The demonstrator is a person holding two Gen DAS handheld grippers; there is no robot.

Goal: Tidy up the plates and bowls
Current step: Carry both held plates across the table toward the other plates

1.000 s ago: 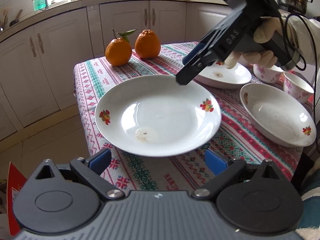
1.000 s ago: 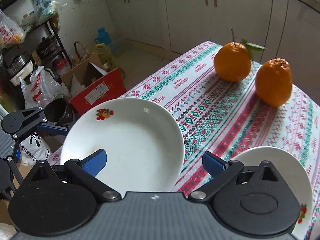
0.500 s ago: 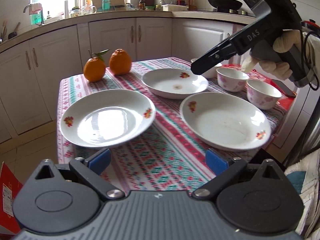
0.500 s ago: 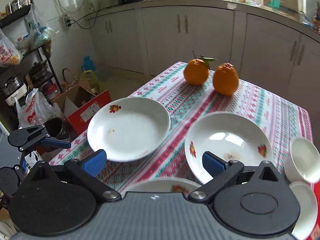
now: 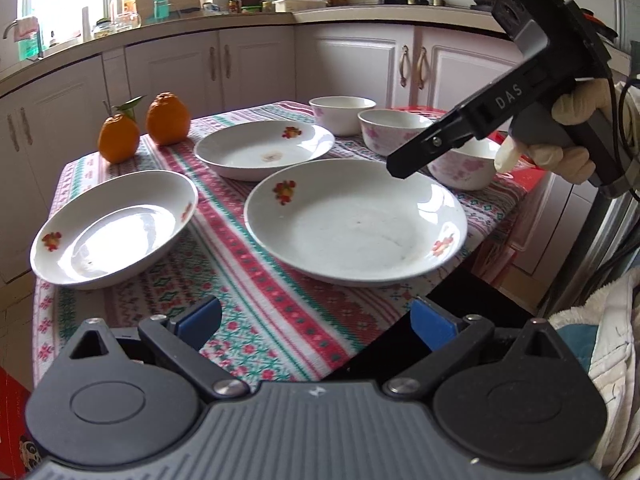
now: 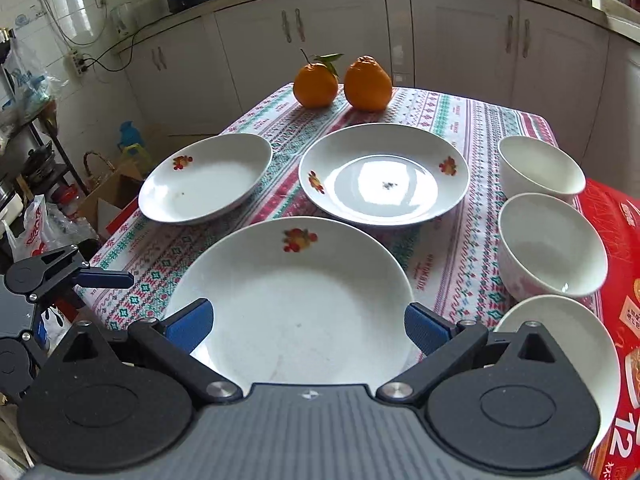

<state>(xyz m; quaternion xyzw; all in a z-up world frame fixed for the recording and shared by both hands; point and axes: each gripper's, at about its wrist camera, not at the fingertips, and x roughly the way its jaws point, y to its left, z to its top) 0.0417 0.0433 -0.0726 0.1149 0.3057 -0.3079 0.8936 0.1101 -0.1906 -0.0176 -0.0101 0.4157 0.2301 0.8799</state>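
Note:
Three white plates with fruit motifs lie on the patterned tablecloth: a near plate, a left plate and a far plate. Three white floral bowls stand in a row on the right. My left gripper is open and empty at the table's near edge. My right gripper is open and empty, above the near plate's near rim; it also shows in the left wrist view, over the near plate's far right rim.
Two oranges sit at the table's far end. A red box lies under the bowls on the right. White cabinets ring the room. A cardboard box and bags sit on the floor left of the table.
Both grippers have pulled back and away from the left plate, so the whole table with three plates and three bowls has come into view. Both stay open and empty.

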